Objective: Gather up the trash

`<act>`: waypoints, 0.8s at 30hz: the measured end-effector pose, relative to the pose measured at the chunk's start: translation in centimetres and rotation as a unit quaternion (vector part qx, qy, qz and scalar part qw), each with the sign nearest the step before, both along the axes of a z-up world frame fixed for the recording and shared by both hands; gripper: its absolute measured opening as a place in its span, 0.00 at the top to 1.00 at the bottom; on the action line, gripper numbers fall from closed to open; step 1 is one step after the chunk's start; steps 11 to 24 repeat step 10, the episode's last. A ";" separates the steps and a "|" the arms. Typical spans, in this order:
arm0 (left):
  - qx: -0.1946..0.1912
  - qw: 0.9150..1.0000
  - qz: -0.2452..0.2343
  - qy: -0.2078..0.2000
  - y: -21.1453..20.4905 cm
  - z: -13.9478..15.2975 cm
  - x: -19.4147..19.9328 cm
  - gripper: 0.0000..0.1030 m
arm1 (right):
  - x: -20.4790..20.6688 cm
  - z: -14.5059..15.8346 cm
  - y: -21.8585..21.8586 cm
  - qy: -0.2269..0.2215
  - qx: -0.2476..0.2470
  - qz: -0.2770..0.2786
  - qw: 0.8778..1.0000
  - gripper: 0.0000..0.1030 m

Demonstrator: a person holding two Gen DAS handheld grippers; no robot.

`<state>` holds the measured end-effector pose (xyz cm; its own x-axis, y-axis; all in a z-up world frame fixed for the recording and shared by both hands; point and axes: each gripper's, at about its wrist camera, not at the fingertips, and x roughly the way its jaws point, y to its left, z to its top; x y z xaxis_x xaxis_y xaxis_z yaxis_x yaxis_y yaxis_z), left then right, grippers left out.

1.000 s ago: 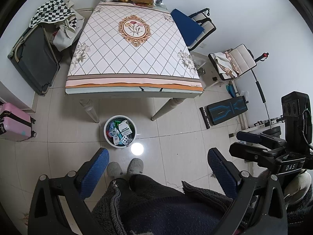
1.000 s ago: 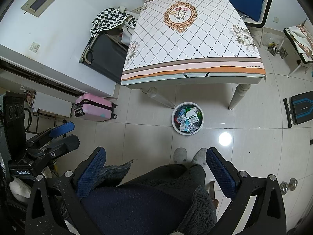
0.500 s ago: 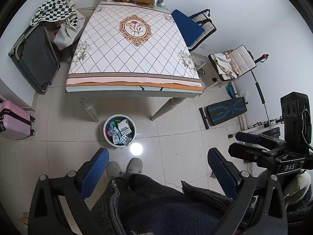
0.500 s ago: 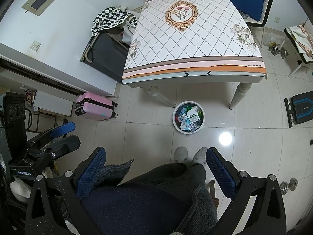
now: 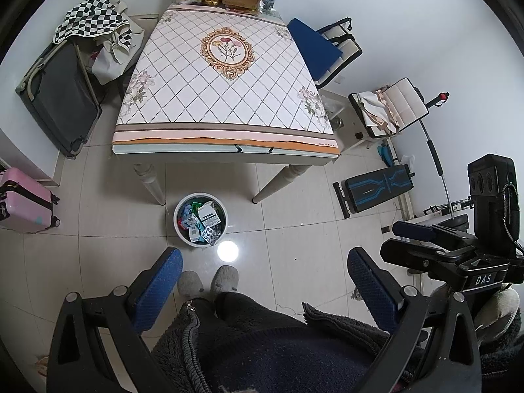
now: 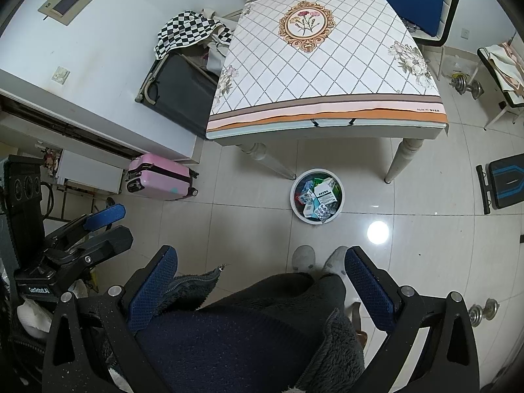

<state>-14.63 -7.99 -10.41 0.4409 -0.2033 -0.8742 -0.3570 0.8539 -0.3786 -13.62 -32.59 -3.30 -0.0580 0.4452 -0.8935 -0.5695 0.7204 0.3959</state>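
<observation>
Standing on the tiled floor beside the surface's [image 5: 226,137] front leg, the white waste bin [image 5: 200,241] holds medicine boxes [image 5: 209,216] and blister packs [image 5: 209,235]. Left tongs [image 5: 262,281] and right tongs [image 6: 262,278] both gape wide, gripping nothing.

Home room, dining table [image 5: 226,98], suitcases [image 5: 23,201]

My views are bright and evenly lit from overhead; a round lamp glare [image 5: 228,251] shines on the glossy floor tiles [image 5: 294,229]. Shadows are soft. Fisheye distortion bends the tabletop [image 6: 324,65] edges, corners vignette black, and focus stays sharp throughout.
</observation>
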 end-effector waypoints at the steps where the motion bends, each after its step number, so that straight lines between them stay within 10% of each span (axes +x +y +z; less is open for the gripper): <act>1: 0.000 1.000 0.000 0.001 0.0 0.0 0.0 0.00 | 0.0 0.0 0.0 0.000 -0.001 0.001 1.000 0.00; 24: -0.001 1.000 0.003 -0.003 0.1 0.4 -0.3 0.00 | 0.2 0.0 0.1 0.000 0.000 0.000 1.000 0.00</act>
